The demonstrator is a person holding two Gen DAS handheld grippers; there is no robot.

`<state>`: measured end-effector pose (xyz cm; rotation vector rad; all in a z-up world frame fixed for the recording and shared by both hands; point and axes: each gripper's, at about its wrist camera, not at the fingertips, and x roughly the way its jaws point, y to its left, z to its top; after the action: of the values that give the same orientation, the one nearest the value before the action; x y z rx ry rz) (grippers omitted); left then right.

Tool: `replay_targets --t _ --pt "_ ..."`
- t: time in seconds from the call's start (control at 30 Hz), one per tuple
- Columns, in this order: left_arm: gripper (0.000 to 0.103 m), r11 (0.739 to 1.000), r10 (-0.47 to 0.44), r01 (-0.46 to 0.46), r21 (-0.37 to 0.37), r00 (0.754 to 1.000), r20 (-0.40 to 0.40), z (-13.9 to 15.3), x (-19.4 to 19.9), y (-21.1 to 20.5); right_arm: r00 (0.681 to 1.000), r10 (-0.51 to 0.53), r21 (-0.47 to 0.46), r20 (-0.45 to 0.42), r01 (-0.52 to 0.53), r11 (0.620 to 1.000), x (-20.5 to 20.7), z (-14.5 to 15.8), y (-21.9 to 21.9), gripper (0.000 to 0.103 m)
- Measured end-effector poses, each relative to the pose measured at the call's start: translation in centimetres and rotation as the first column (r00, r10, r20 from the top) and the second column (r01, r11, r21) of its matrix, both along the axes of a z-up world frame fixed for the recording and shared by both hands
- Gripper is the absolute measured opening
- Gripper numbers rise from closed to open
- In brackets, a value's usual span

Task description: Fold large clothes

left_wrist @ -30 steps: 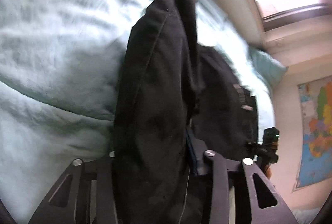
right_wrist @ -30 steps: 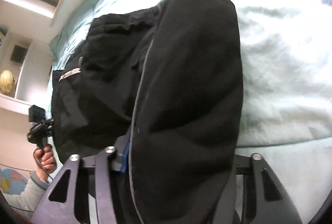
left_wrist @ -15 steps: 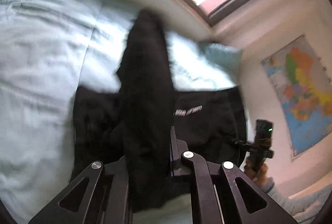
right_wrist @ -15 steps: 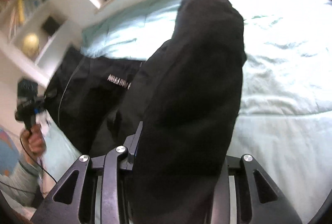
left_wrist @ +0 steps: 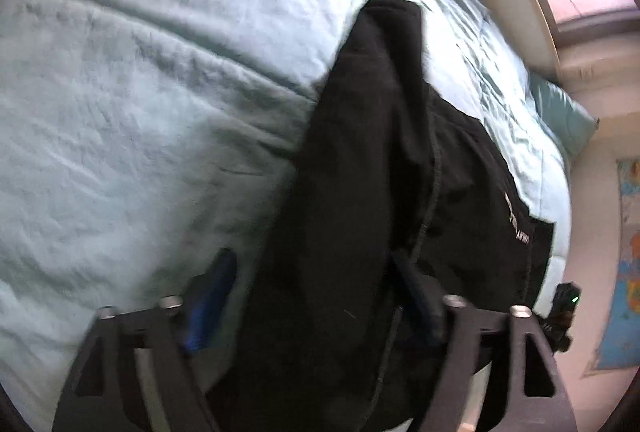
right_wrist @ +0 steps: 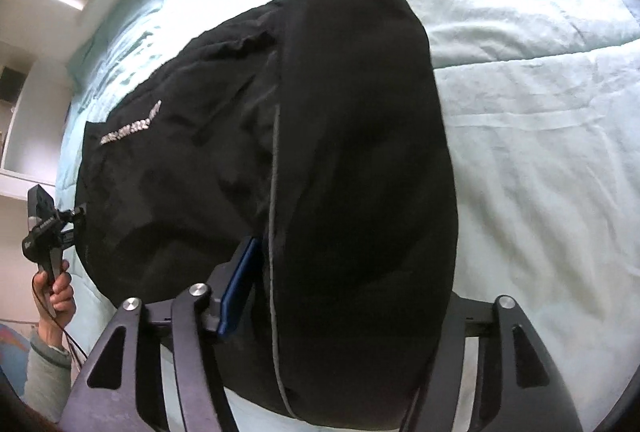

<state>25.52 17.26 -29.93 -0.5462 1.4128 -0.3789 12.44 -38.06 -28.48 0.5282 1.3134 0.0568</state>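
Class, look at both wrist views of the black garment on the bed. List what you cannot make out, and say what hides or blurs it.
- Left wrist view: the left tongs grip point; the black garment drapes over it.
- Right wrist view: the right tongs right fingertip, covered by the same garment.
- White lettering: too blurred and small to read.
- Wall map: cut off by the frame edge.

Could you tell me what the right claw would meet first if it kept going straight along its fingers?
The right claw already has the black garment draped between its fingers. Beyond that fold lies the pale green bedspread, probably the next thing it would meet, though depth is hard to judge.
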Motion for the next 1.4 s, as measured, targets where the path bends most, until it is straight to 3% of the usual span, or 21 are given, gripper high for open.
replay_targets --t 0.17,0.3,0.37,0.4,0.43,0.47,0.53,0.57,0.6,0.63,0.7,0.9,1.07,1.23,1.33,1.4 --pt "0.1 0.989 -0.011 -0.008 -0.148 0.992 -0.126 -4.0 0.8 1.1 0.999 0.043 0.052 -0.029 -0.041 0.998 0.9 -2.1 2.0 0.087" --pt "0.1 0.96 -0.064 0.026 -0.279 0.99 -0.129 -5.9 2.2 -0.1 0.999 0.023 0.167 -0.044 -0.015 0.986 1.6 -4.3 1.4 0.094" --pt "0.1 0.951 -0.088 0.046 -0.304 0.988 -0.126 -6.2 2.8 -1.5 0.999 0.007 0.198 -0.04 0.001 0.98 2.0 -5.1 1.4 0.094" --pt "0.09 0.949 -0.088 0.047 -0.312 0.989 -0.119 -6.1 3.0 -2.1 0.999 0.004 0.204 -0.034 0.003 0.979 2.2 -5.3 1.4 0.092" --pt "0.074 0.941 -0.091 0.053 -0.333 0.991 -0.099 -5.8 3.2 -2.8 1.0 0.001 0.207 -0.026 0.005 0.978 2.3 -5.4 1.5 0.089" --pt "0.065 0.947 -0.099 0.077 -0.311 0.994 -0.055 -4.8 3.2 -3.7 1.0 -0.005 0.209 -0.018 0.008 0.978 2.4 -5.2 1.5 0.084" --pt "0.052 0.954 -0.111 0.113 -0.277 0.994 0.023 -2.4 2.6 -4.3 1.0 -0.001 0.182 0.02 -0.002 0.983 2.0 -3.8 1.7 0.061" --pt "0.047 0.95 -0.102 0.11 -0.292 0.994 0.043 -1.4 2.3 -4.3 0.999 -0.005 0.177 0.036 -0.001 0.984 1.8 -3.1 1.8 0.048" --pt "0.045 0.939 -0.085 0.103 -0.329 0.994 0.069 -0.1 1.8 -4.2 0.998 -0.008 0.174 0.055 -0.001 0.985 1.5 -2.2 2.0 0.044" --pt "0.045 0.917 -0.067 0.103 -0.385 0.992 0.106 1.7 1.0 -4.1 0.996 -0.001 0.152 0.085 -0.012 0.988 1.1 -0.8 2.5 0.043" --pt "0.045 0.901 -0.068 0.128 -0.415 0.986 0.155 4.4 -0.4 -4.8 0.991 0.029 0.11 0.128 -0.043 0.993 0.7 1.7 3.6 0.041" --pt "0.044 0.905 -0.102 0.212 -0.369 0.95 0.294 12.8 -6.6 -4.7 0.958 0.098 0.035 0.269 -0.112 0.993 -1.9 10.7 6.4 0.04" --pt "0.045 0.897 -0.045 0.181 -0.403 0.945 0.323 15.4 -12.1 -1.5 0.935 0.172 -0.024 0.31 -0.173 0.985 -5.4 15.7 9.1 0.04" --pt "0.045 0.906 -0.019 0.115 -0.407 0.972 0.233 12.5 -16.2 0.4 0.951 0.201 -0.039 0.235 -0.198 0.979 -8.0 14.0 11.4 0.04" --pt "0.046 0.937 -0.021 0.069 -0.342 0.99 0.14 7.0 -16.9 0.8 0.969 0.2 -0.038 0.143 -0.196 0.98 -8.4 9.4 12.6 0.04" --pt "0.052 0.963 0.007 -0.001 -0.27 1.0 0.022 1.2 -17.2 1.5 0.984 0.174 -0.044 0.03 -0.172 0.984 -8.1 4.5 13.3 0.042"
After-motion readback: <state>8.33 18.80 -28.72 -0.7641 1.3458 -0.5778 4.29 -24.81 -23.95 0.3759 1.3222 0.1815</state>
